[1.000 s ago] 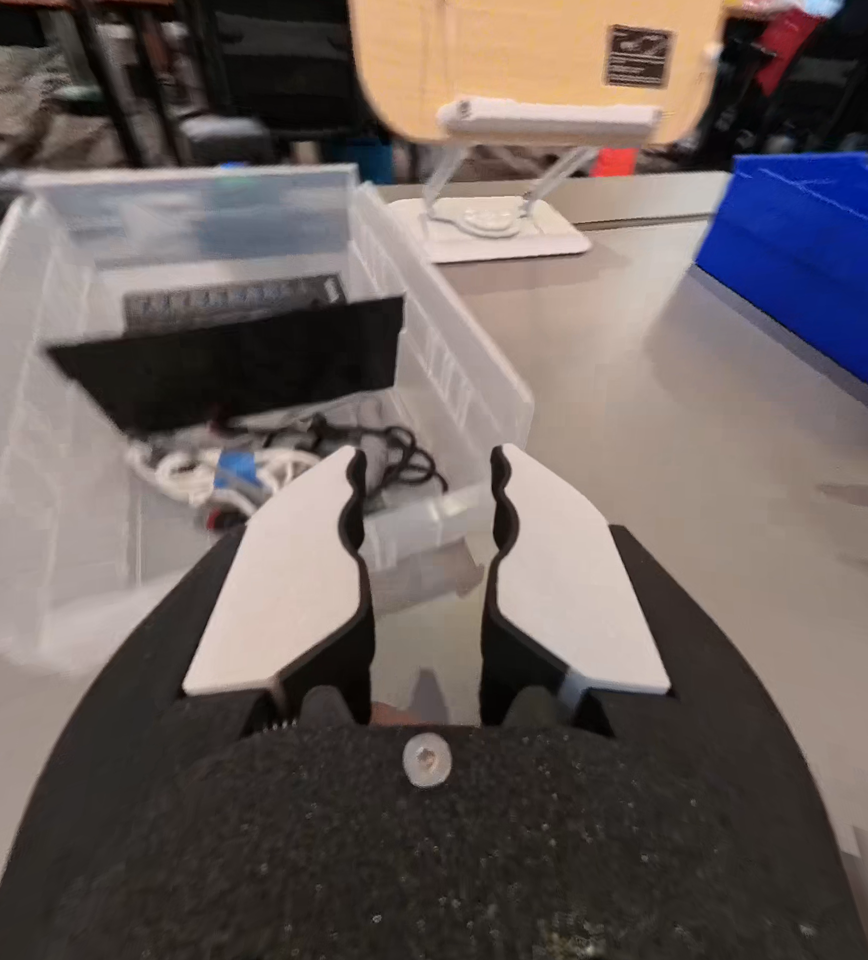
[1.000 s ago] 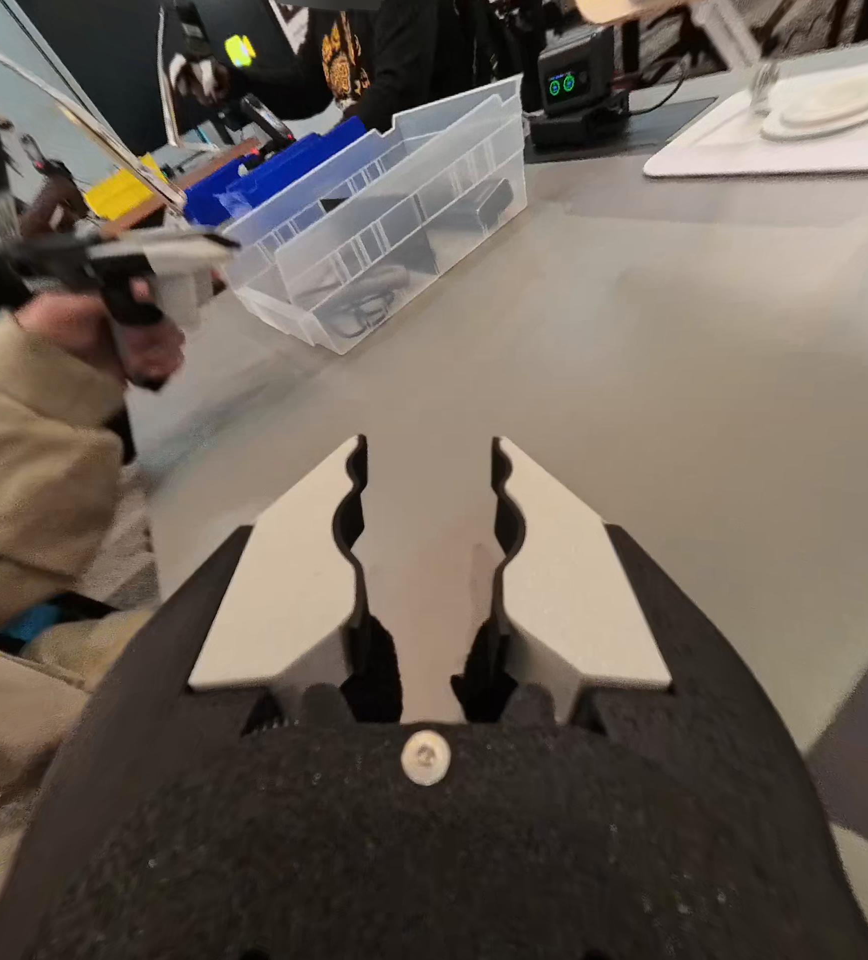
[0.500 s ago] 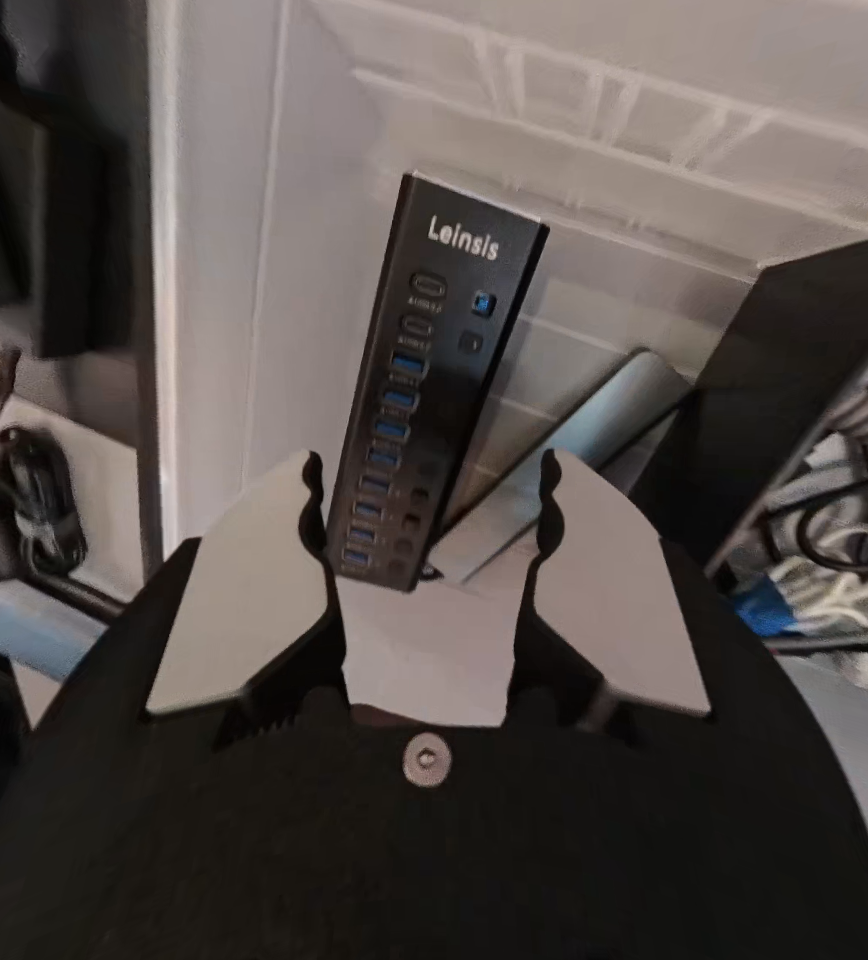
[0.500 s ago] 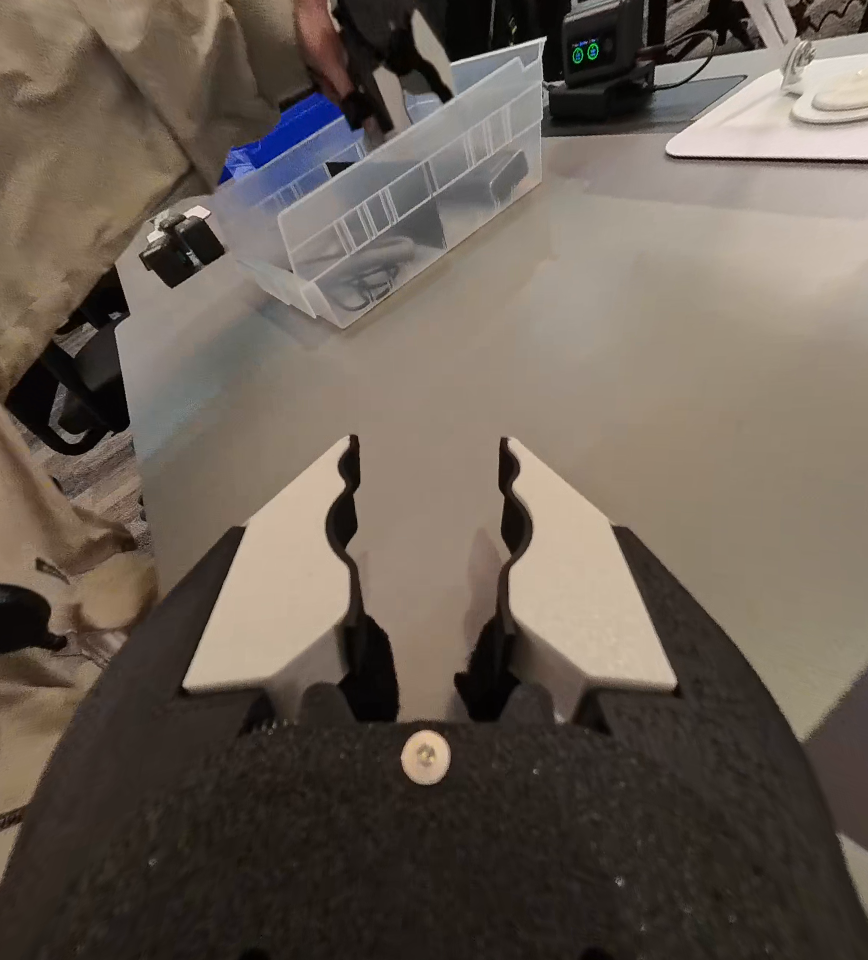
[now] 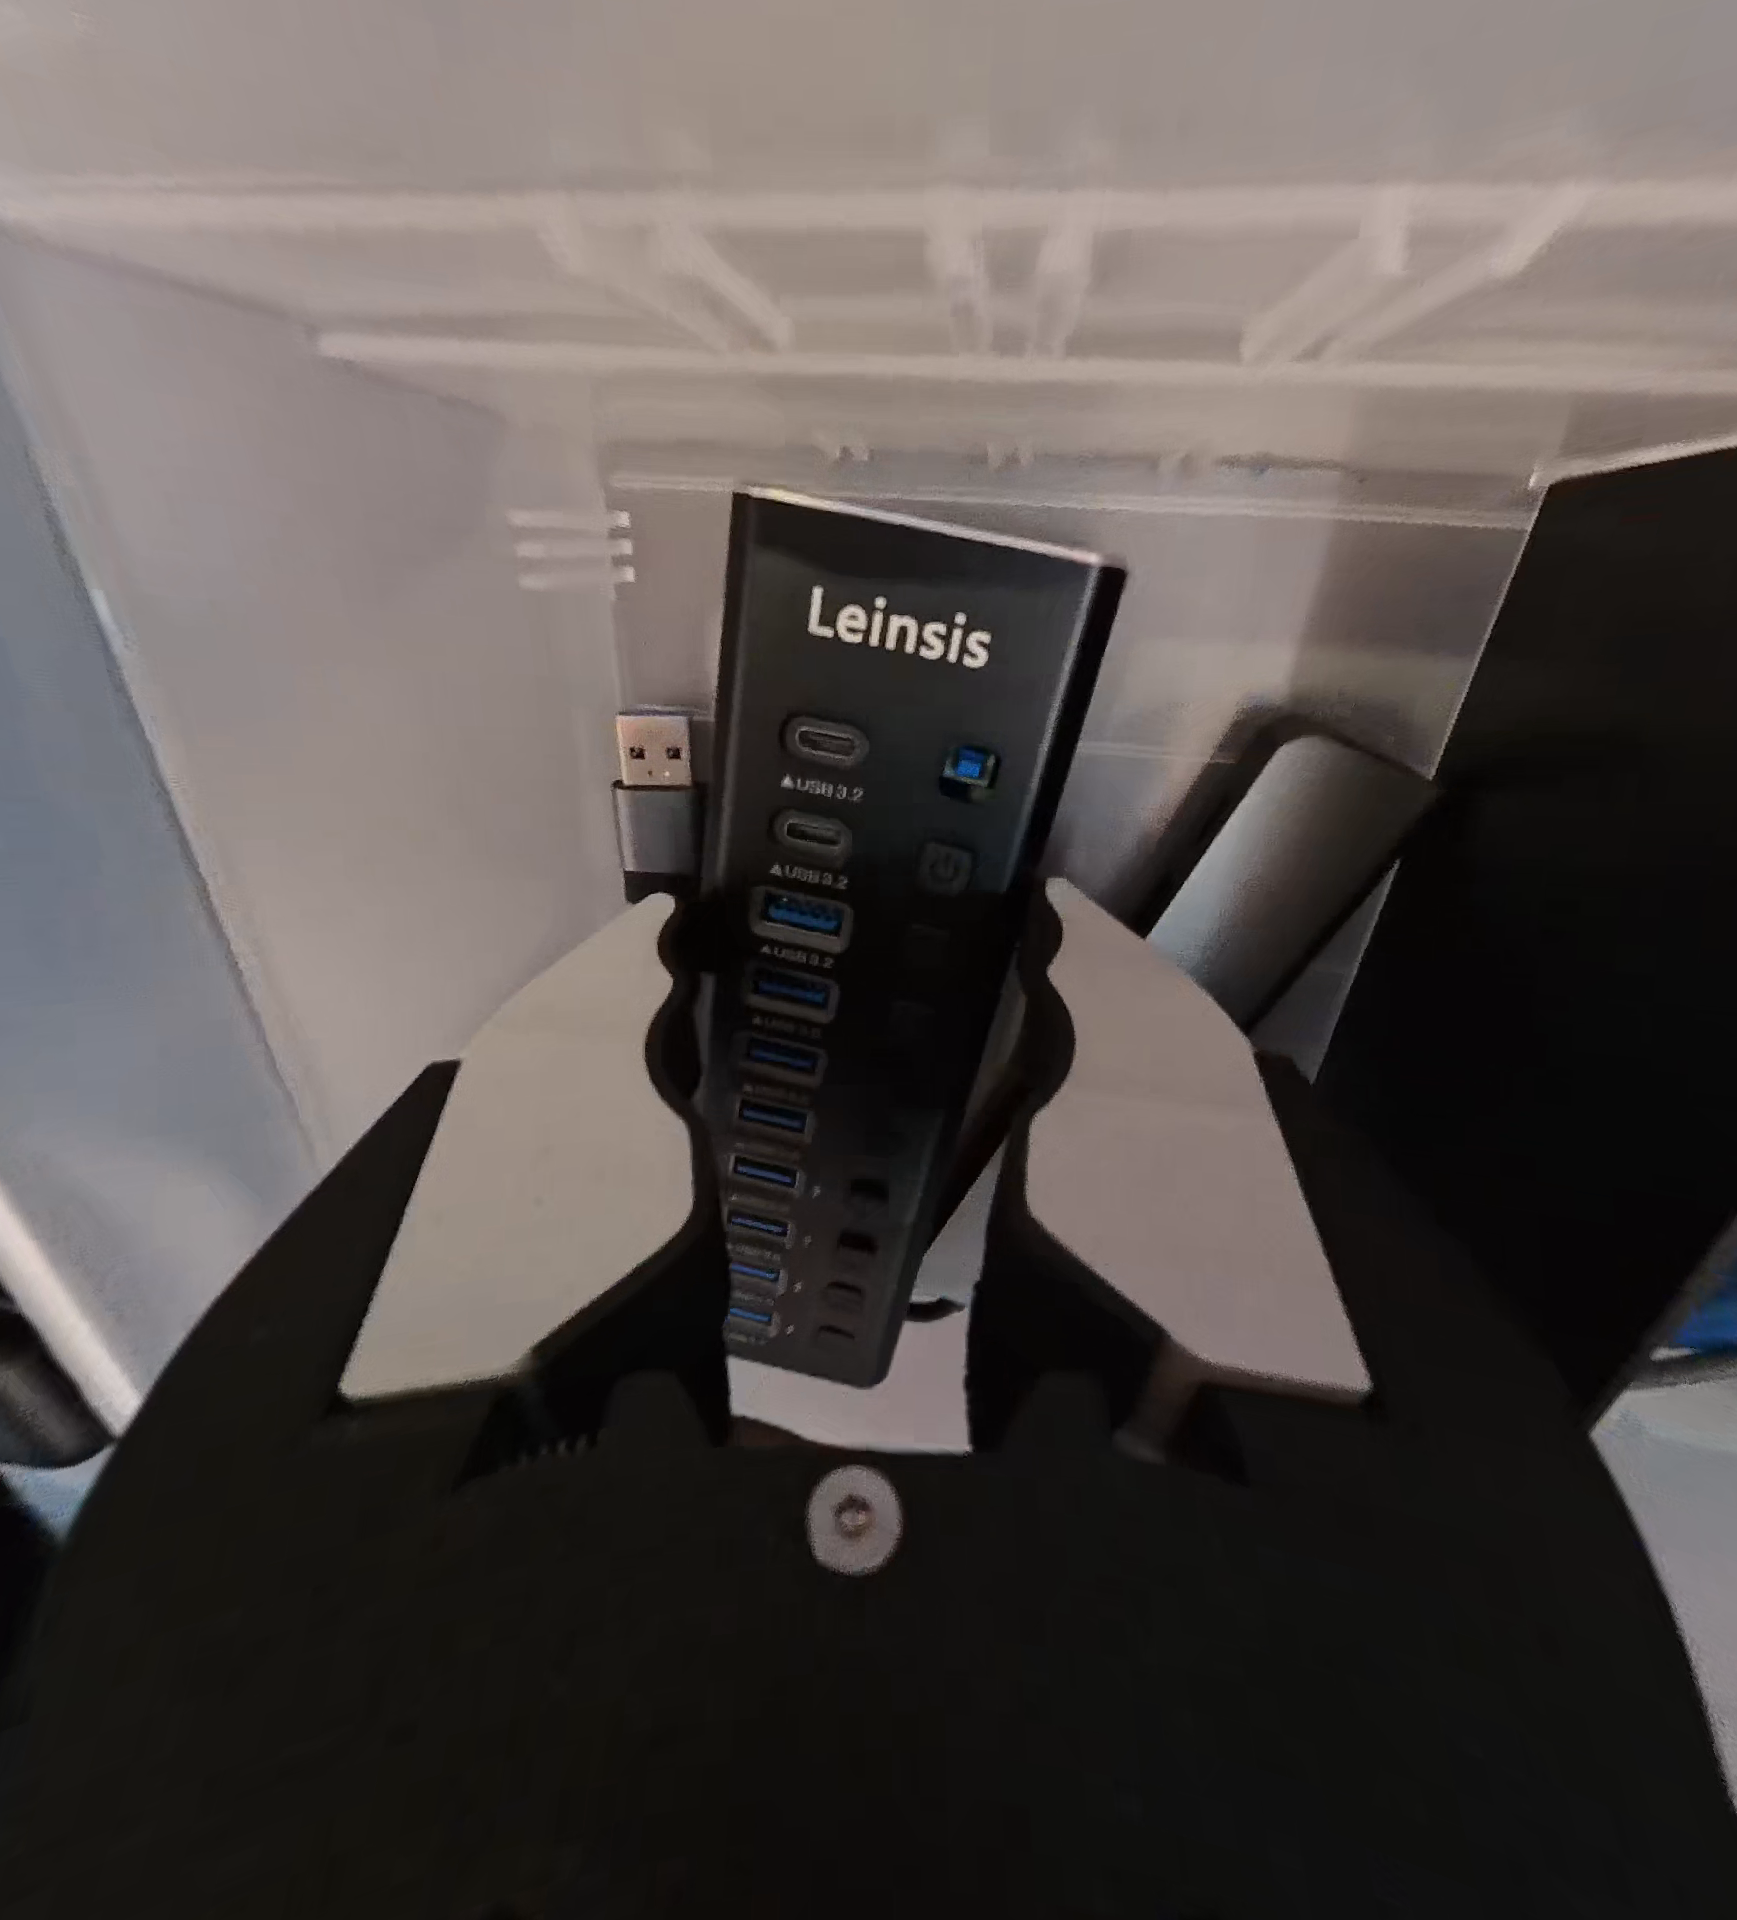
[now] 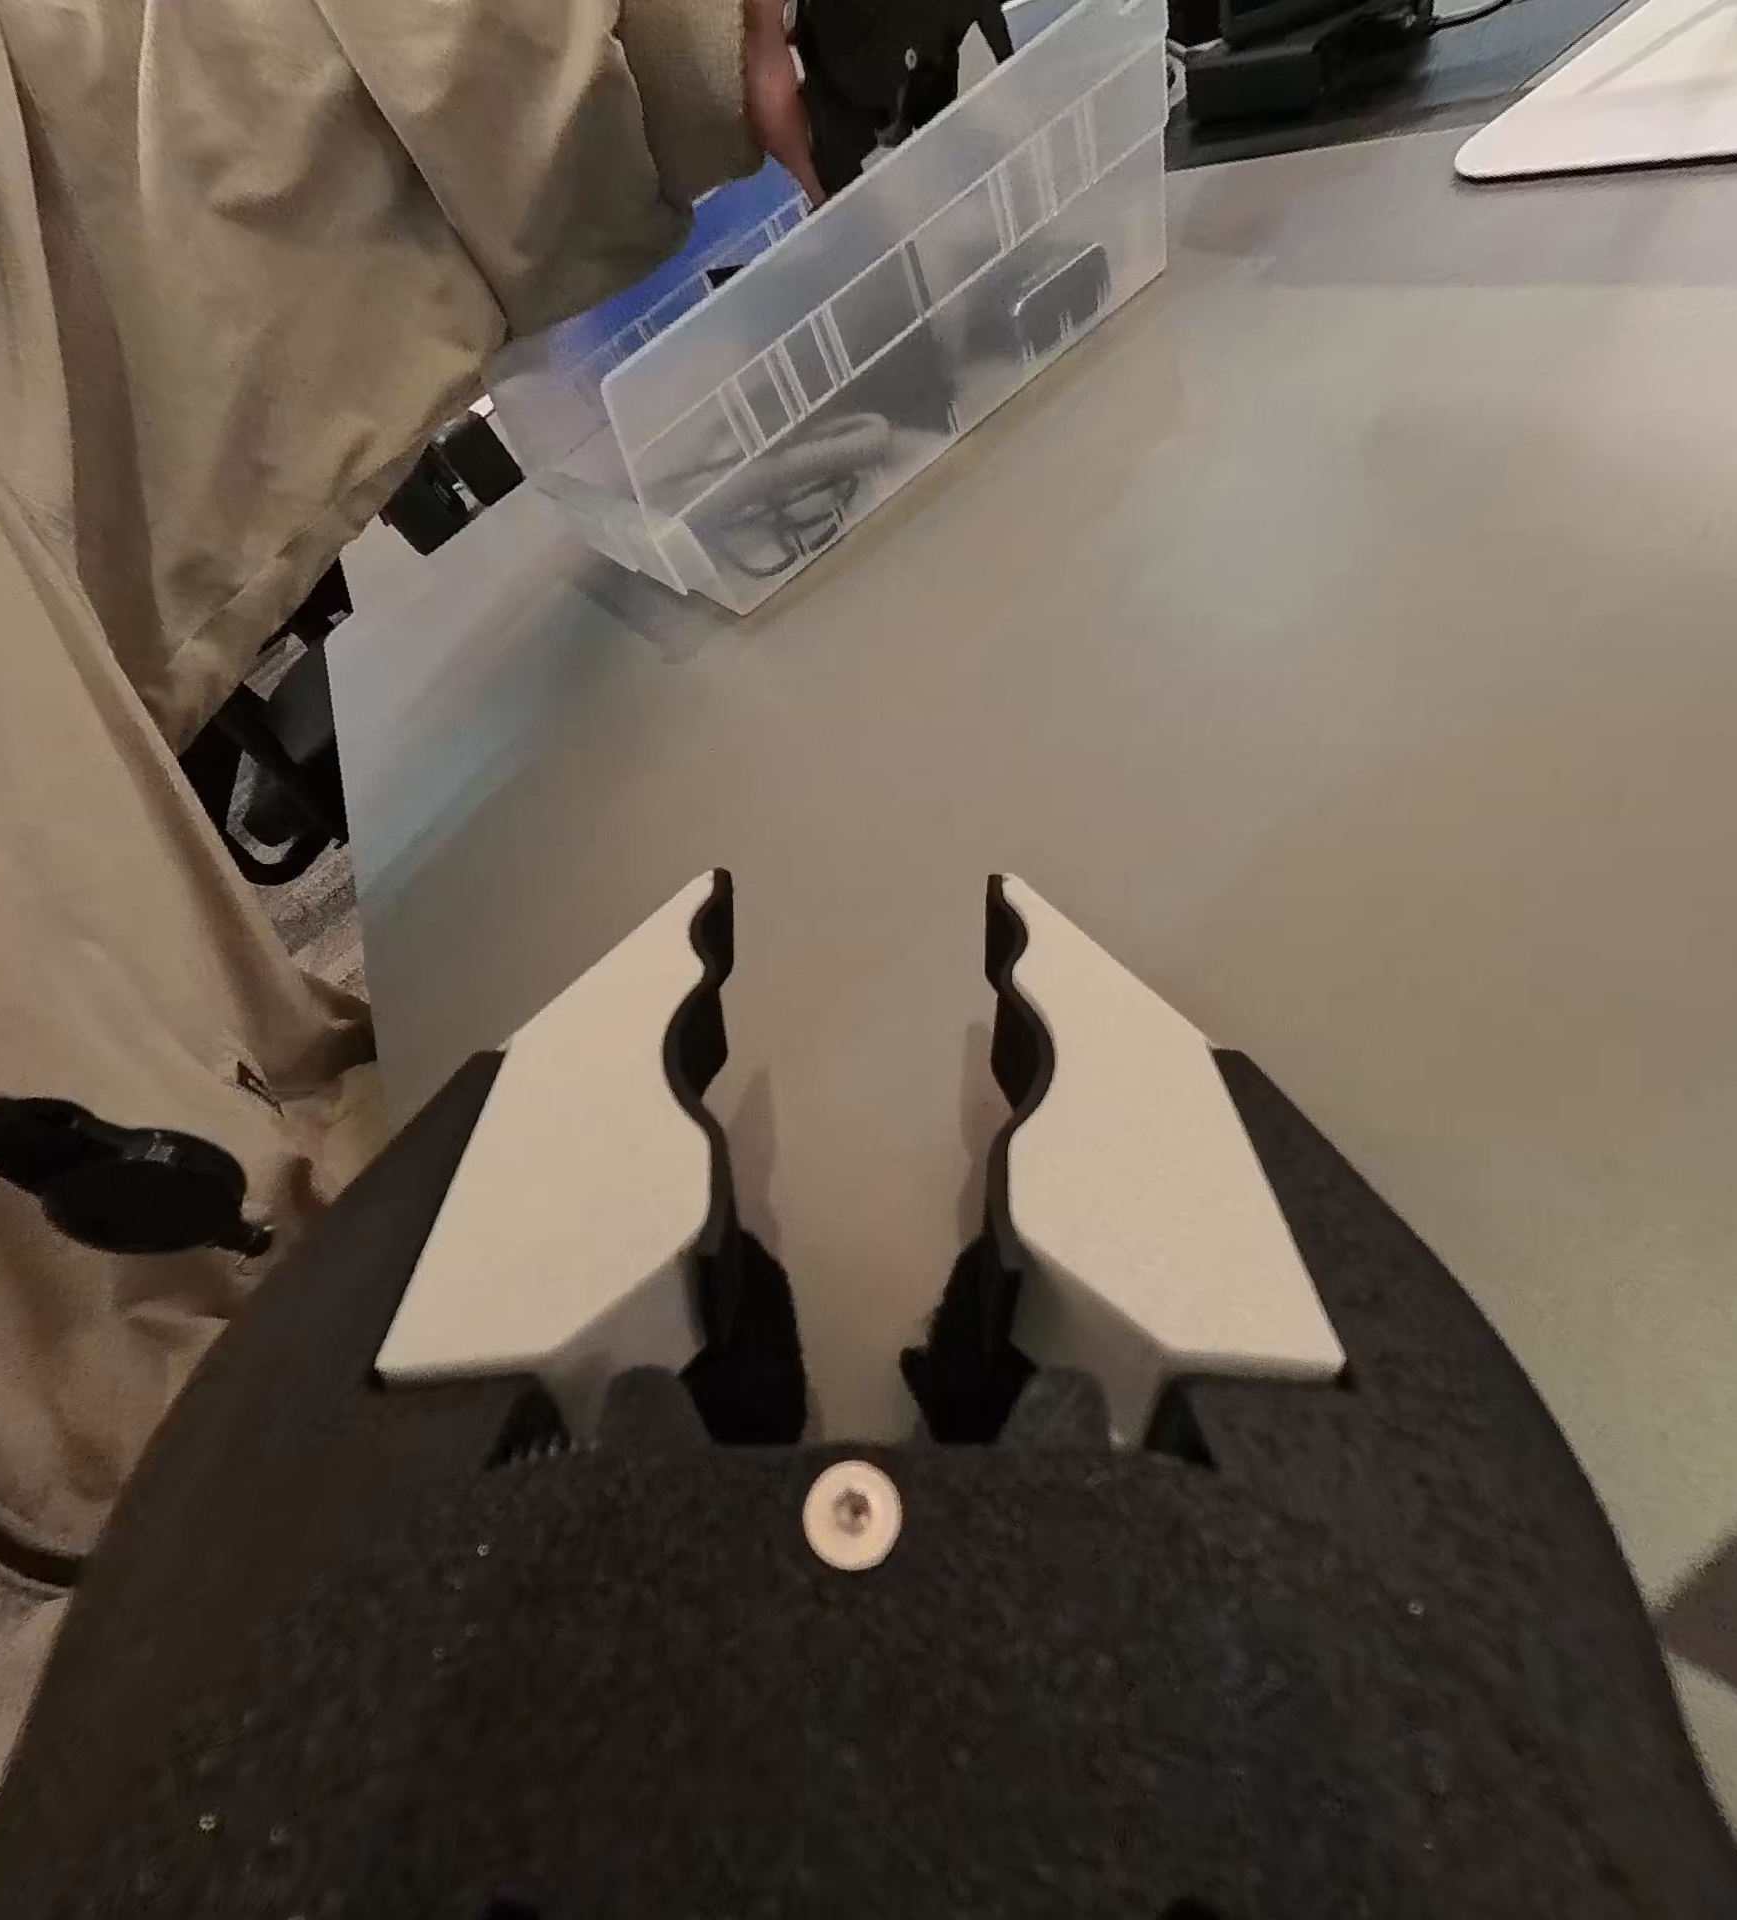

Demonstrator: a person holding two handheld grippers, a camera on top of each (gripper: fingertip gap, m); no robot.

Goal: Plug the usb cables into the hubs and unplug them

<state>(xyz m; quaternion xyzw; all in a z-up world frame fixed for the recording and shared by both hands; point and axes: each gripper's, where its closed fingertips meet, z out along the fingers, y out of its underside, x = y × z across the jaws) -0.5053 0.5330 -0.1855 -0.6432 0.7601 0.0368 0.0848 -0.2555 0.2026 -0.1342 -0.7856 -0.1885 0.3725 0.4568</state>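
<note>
In the left wrist view, a loose USB plug [image 5: 654,795] is seen just beside the left edge of the black hub [image 5: 869,894], which stands inside the clear plastic bin [image 5: 947,291]; the left claw [image 5: 848,914] is set wide around the hub's sides, though contact cannot be told. In the right wrist view, a beige sleeve [image 6: 251,270] is seen at the left, the bin [image 6: 905,343] near the table's [image 6: 1363,675] far left corner, and the right claw [image 6: 859,894] is held parted and empty over the bare table.
</note>
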